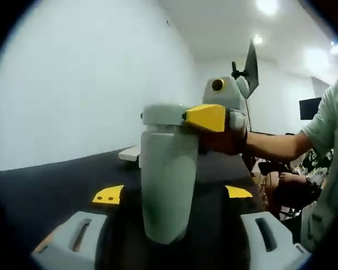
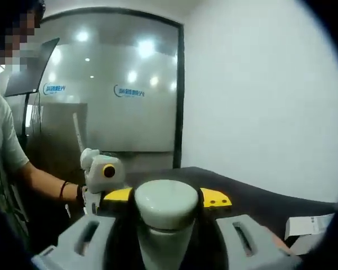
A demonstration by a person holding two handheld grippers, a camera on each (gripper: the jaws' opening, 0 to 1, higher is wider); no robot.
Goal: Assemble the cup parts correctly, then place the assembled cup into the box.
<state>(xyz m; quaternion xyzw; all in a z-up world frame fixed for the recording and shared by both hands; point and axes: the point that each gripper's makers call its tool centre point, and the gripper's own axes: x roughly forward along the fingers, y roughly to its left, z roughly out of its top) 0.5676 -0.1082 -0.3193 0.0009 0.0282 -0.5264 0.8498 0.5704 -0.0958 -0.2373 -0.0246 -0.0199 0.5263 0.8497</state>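
A pale grey-green cup body (image 1: 166, 185) stands upright on the black table (image 1: 50, 191), with its matching lid (image 1: 163, 114) on top. My left gripper (image 1: 173, 194) is open, its yellow-tipped jaws on either side of the cup body with a gap on each side. My right gripper (image 1: 214, 115) comes in from the right, held by a hand, with a yellow pad against the lid. In the right gripper view the lid's rounded top (image 2: 166, 202) sits between the yellow tips of my right gripper (image 2: 166, 197), which is shut on it. The left gripper (image 2: 101, 169) shows just behind, to the left.
A flat white object (image 1: 129, 153) lies on the table behind the cup. A white sheet (image 2: 307, 225) lies near the table's right edge. The person's forearm (image 1: 270, 146) reaches in from the right. A glass partition (image 2: 118, 84) and white walls stand around the table.
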